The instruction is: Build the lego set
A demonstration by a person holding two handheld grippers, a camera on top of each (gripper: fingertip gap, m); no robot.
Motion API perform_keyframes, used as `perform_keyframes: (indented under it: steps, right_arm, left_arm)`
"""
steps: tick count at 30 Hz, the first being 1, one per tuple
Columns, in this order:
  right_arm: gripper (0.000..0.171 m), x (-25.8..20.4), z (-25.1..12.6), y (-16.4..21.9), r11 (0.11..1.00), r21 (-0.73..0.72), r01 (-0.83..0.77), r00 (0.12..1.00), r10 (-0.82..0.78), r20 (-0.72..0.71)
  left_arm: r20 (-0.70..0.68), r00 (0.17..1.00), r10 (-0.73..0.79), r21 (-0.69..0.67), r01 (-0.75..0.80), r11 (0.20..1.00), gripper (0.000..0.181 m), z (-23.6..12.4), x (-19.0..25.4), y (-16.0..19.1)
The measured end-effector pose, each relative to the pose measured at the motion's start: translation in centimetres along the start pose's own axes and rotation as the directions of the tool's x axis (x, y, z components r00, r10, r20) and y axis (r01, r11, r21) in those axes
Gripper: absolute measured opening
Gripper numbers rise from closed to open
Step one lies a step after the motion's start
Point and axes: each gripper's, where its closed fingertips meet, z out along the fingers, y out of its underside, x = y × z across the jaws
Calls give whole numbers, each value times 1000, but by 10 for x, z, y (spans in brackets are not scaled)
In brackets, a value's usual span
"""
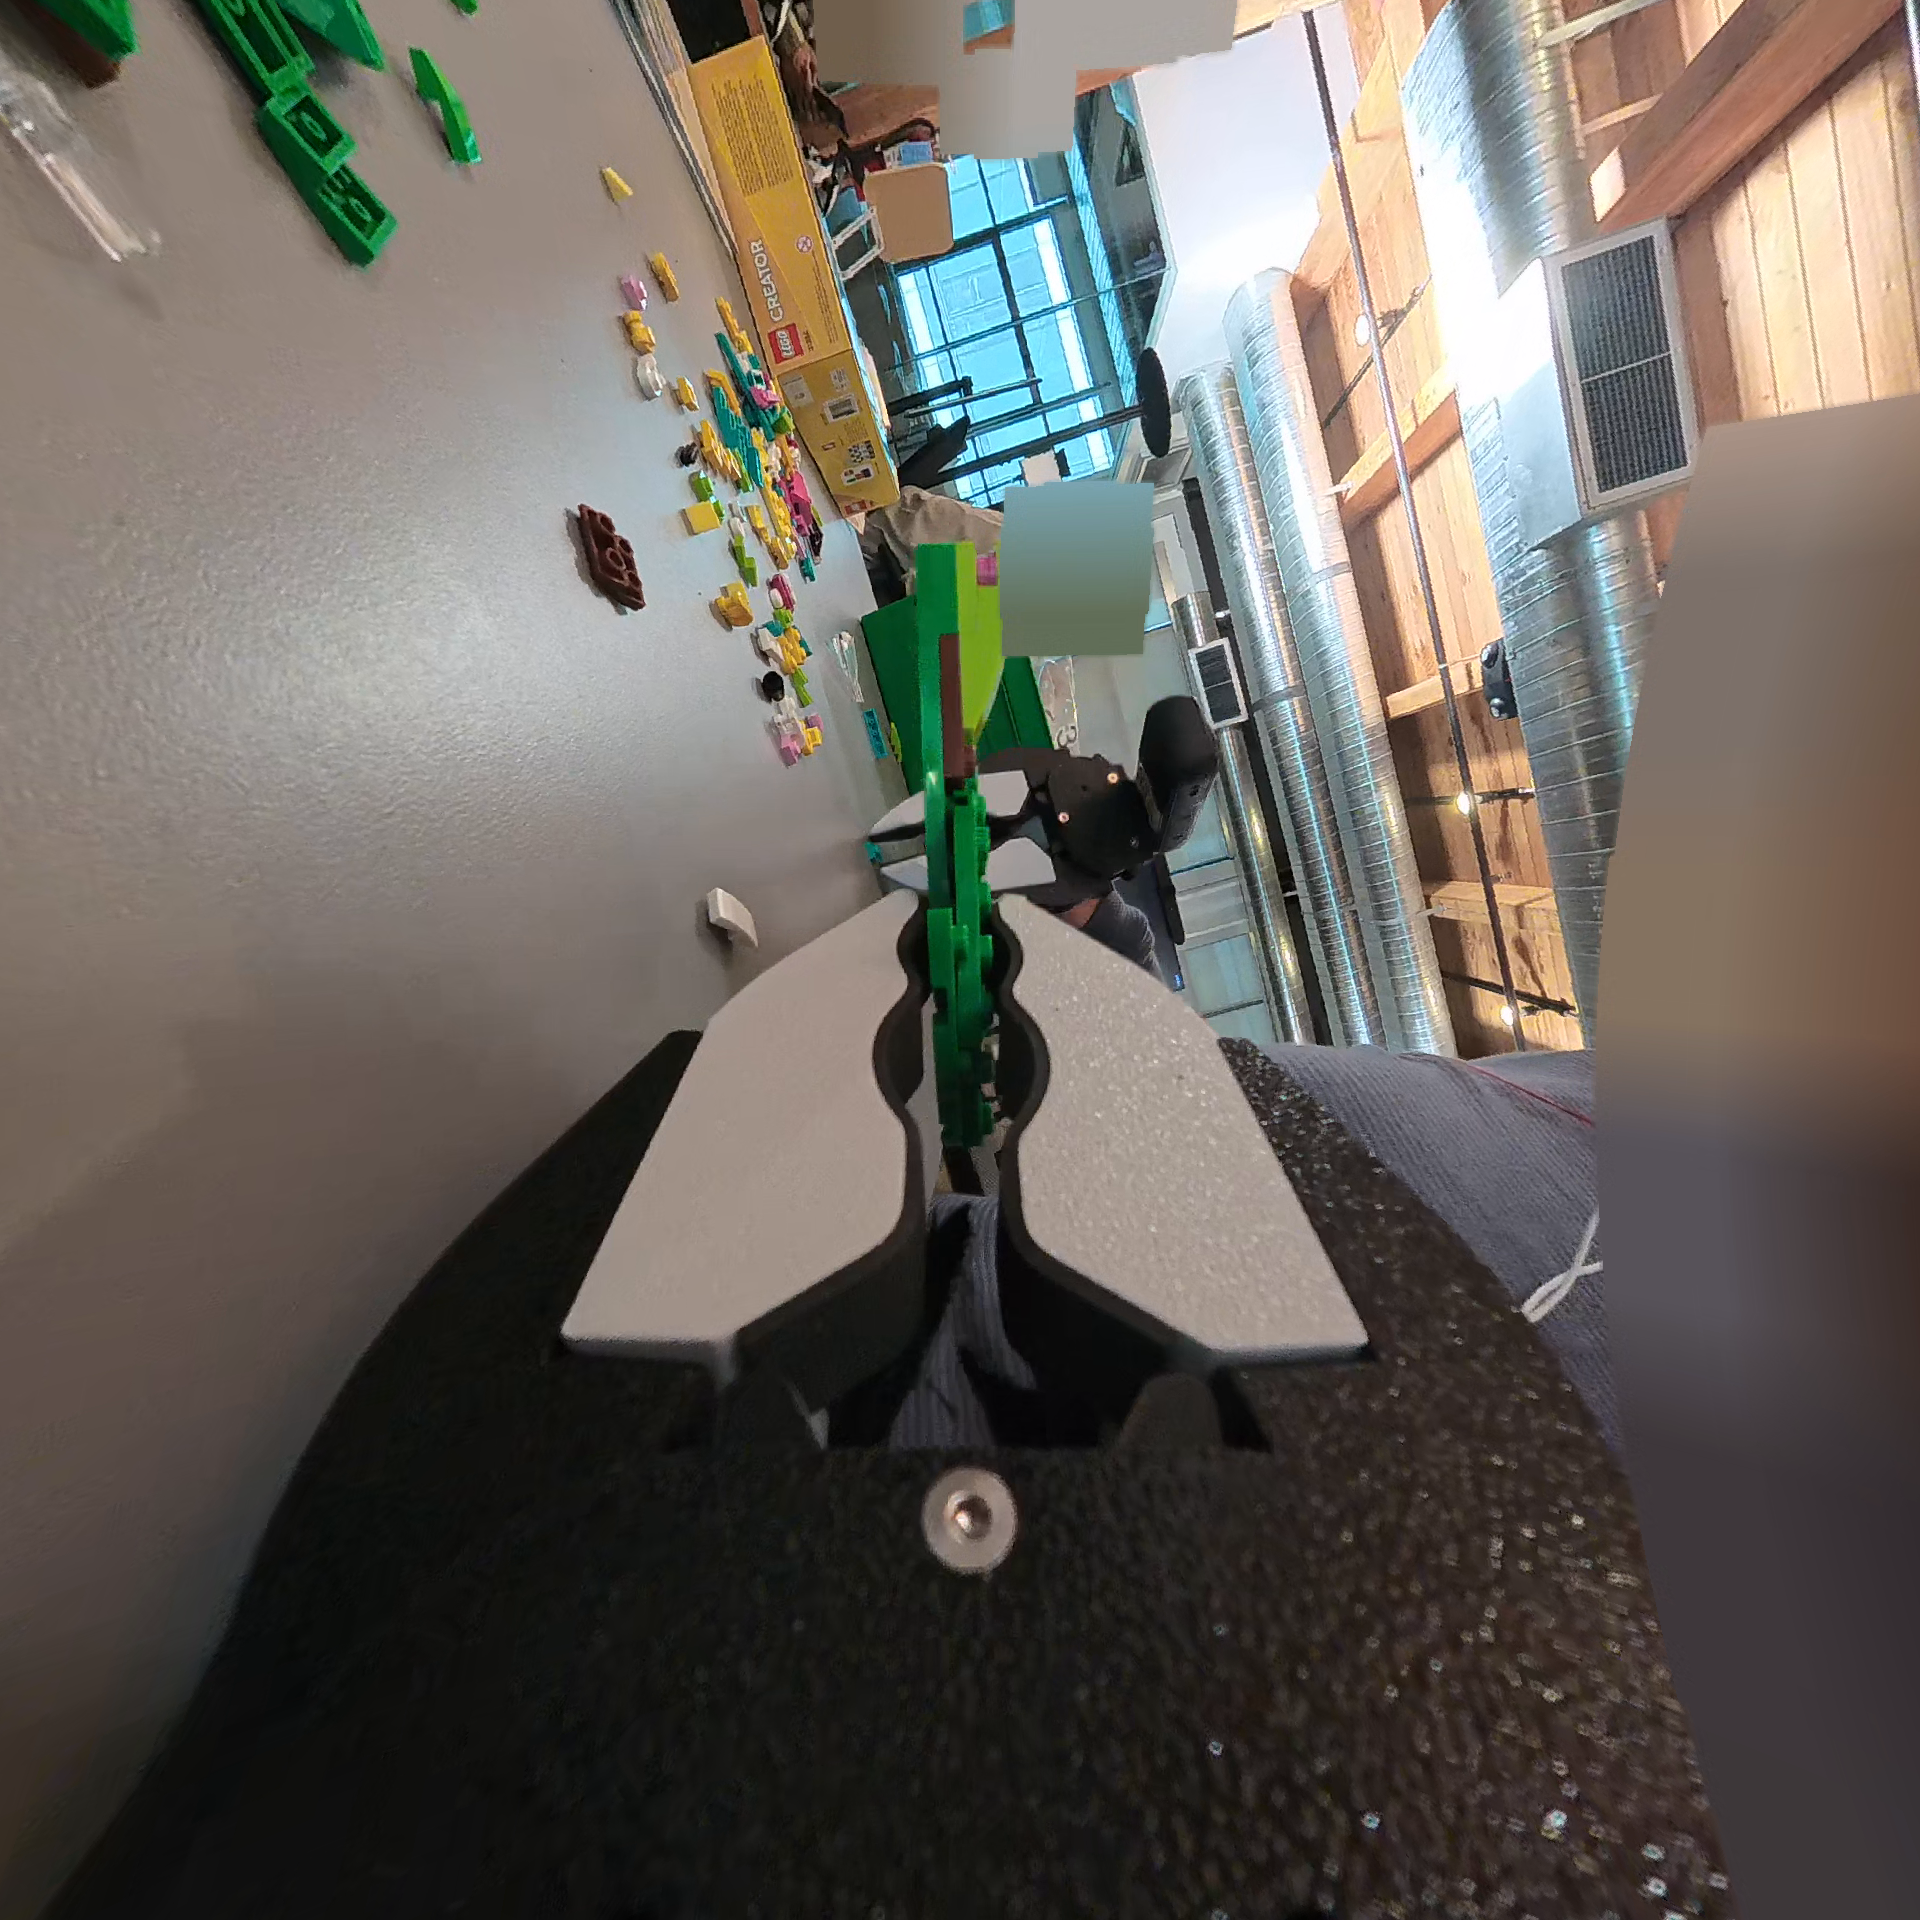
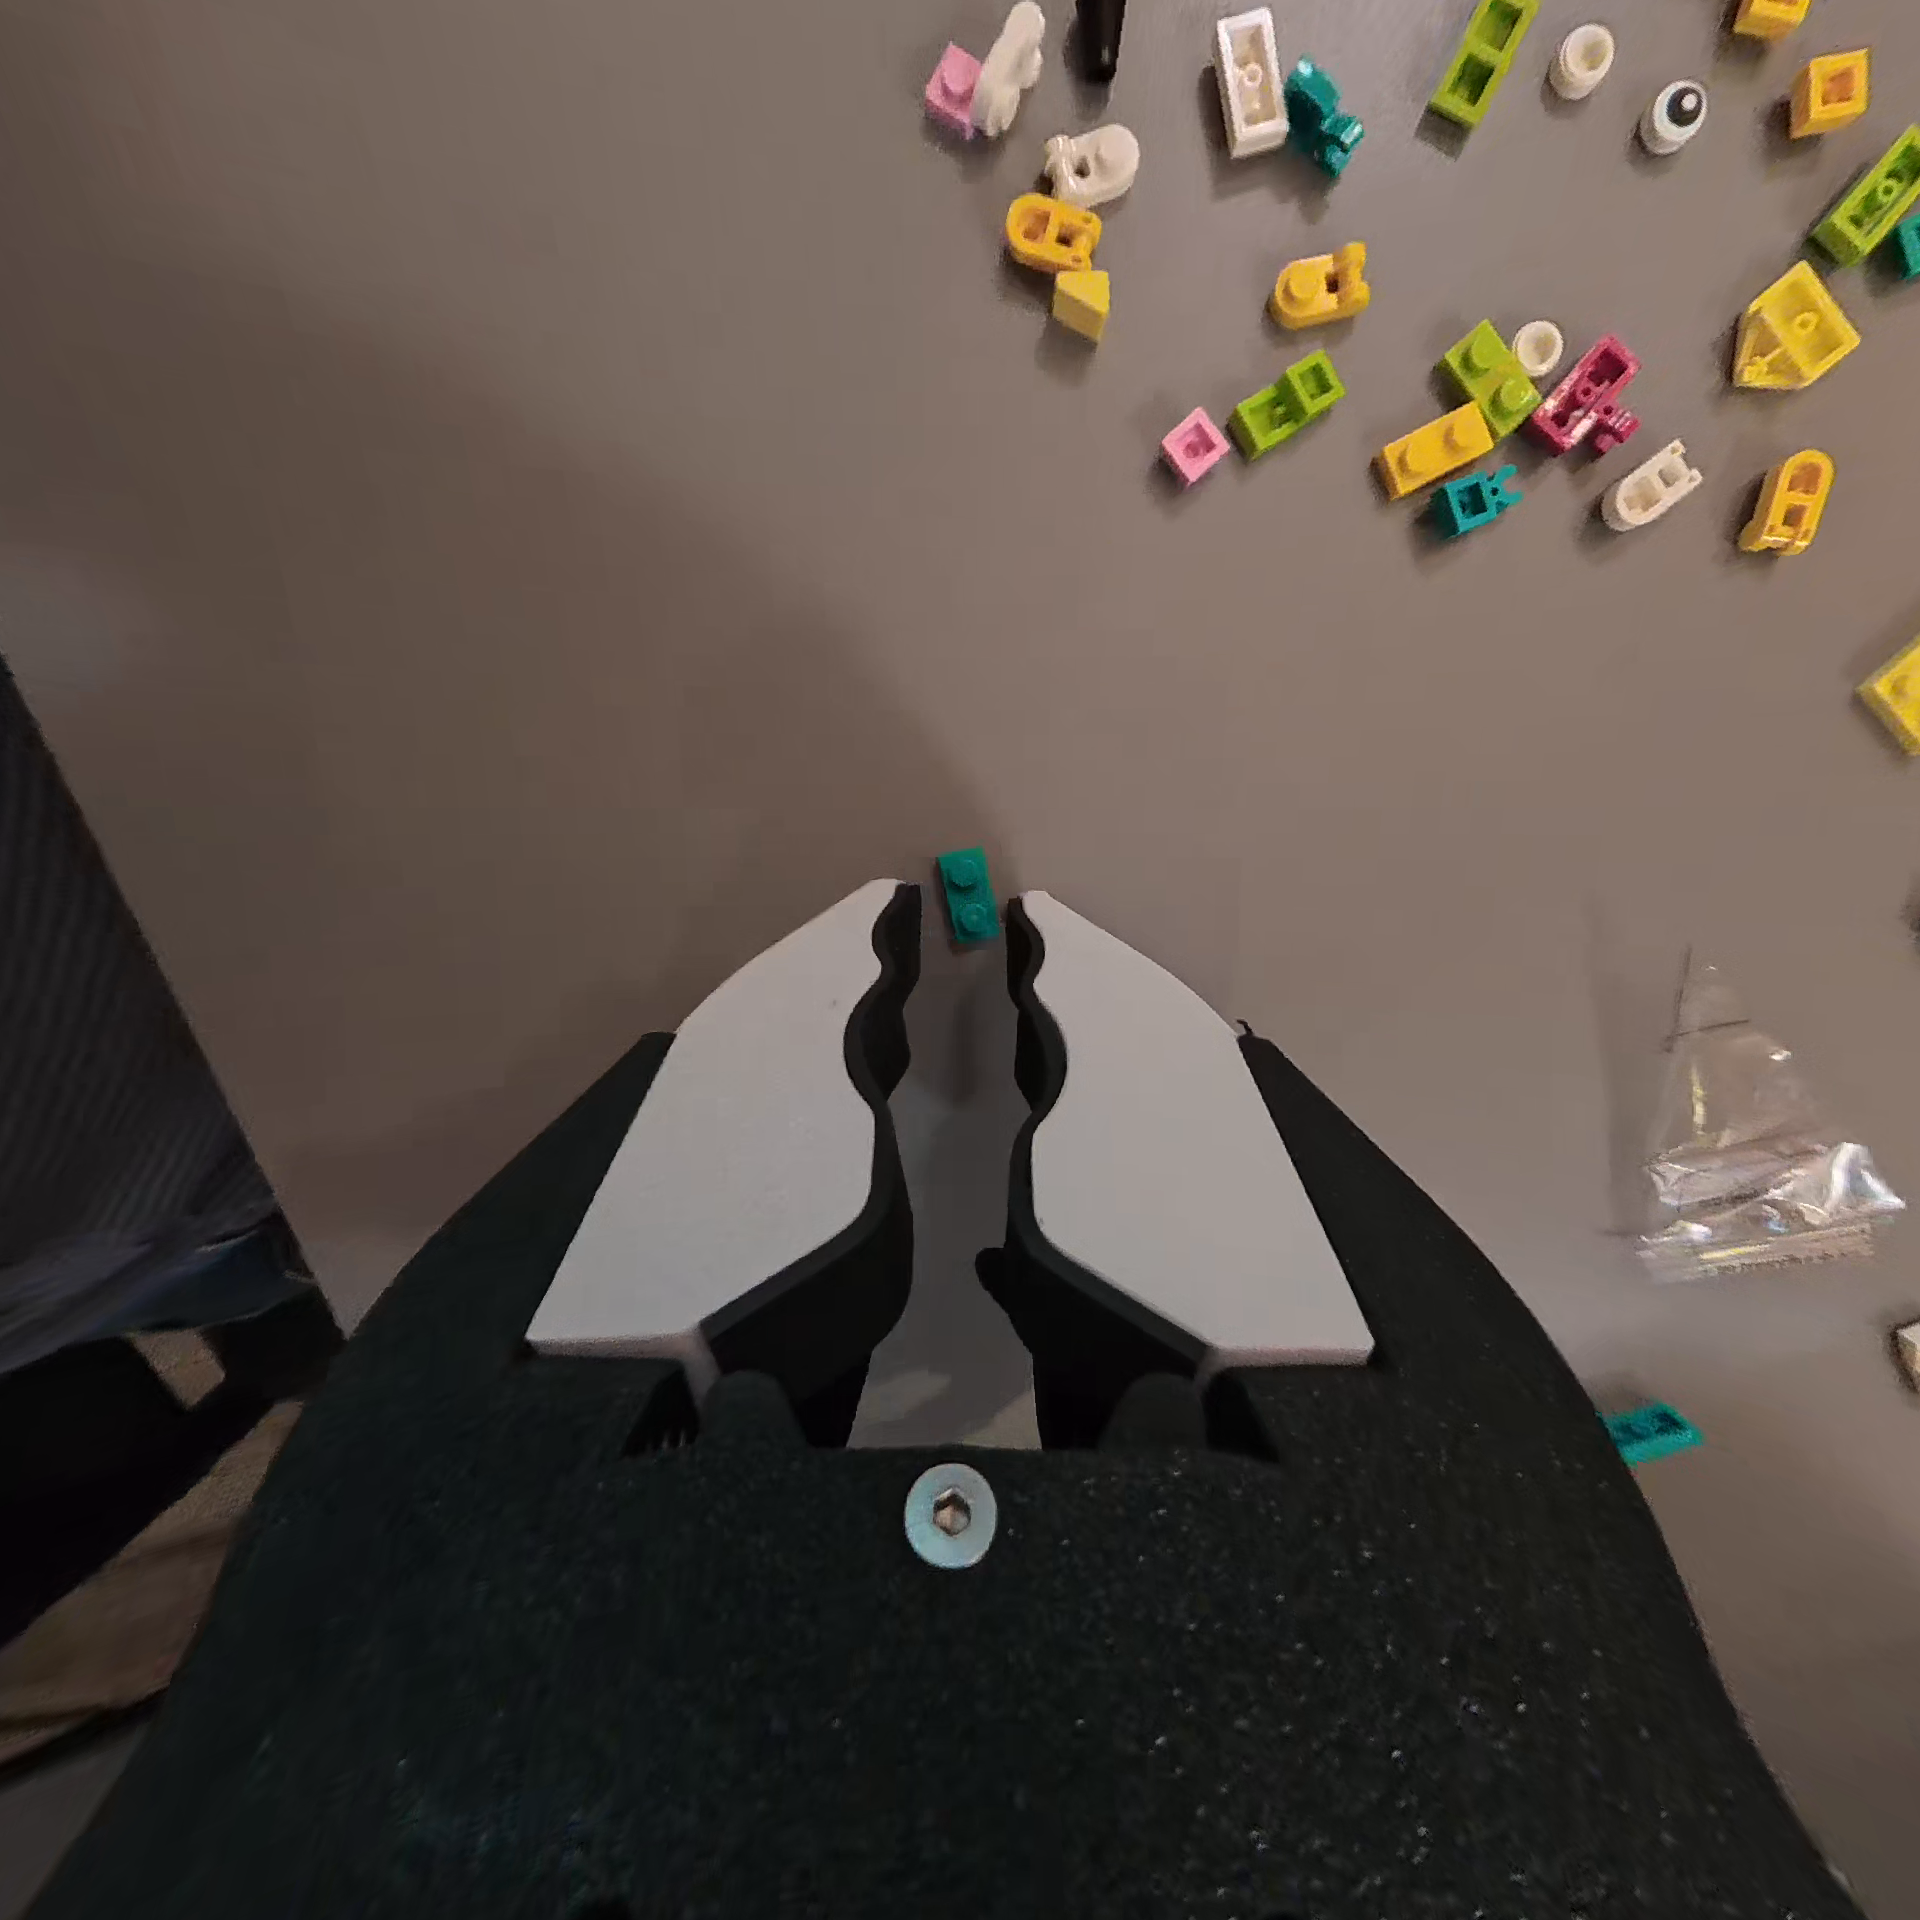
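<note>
We are working at a wide grey table [image 2: 520, 520] strewn with loose bricks, with a yellow box [image 1: 774, 260] lying along its far edge. A scatter of small yellow, lime, pink and white pieces [image 2: 1455, 312] lies on the far right in the right wrist view, and an empty clear plastic bag [image 2: 1756, 1153] sits to the right. Our left gripper [image 1: 961, 925] is clenched on the green build [image 1: 956, 831], a thin leafy stack held edge-on and lifted off the table, its length running straight away from the fingers. Our right gripper [image 2: 961, 904] has its jaws parted and holds nothing; it points down at the table. A small teal plate [image 2: 968, 897], two studs long, lies flat on the table right at the fingertips, in the gap between them. Its long axis runs nearly in line with the fingers, tilted slightly, so we judge the jaws would close across its narrow width. The right gripper is by far the nearer one to it.
</note>
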Motion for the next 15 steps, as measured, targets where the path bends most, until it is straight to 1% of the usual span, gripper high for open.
perform_keyframes:
  steps: [3,7,12,15]
  right_arm:
    - [16,-3,1,-3,1000,19,-20,1000,20,24]
    - [16,-3,1,-4,1000,16,0,1000,-1,26]
    - [7,-4,2,-5,999,18,36,999,-36,9]
    - [9,-7,2,-4,999,19,43,999,-44,15]
  left_arm:
    - [-1,1000,-6,10,6,1000,8,0,0,-1]
    - [-1,1000,-8,15,8,1000,8,-1,0,-2]
    - [-4,1000,-12,15,12,1000,8,-1,0,-2]
    - [-5,1000,-12,14,12,1000,8,-1,0,-2]
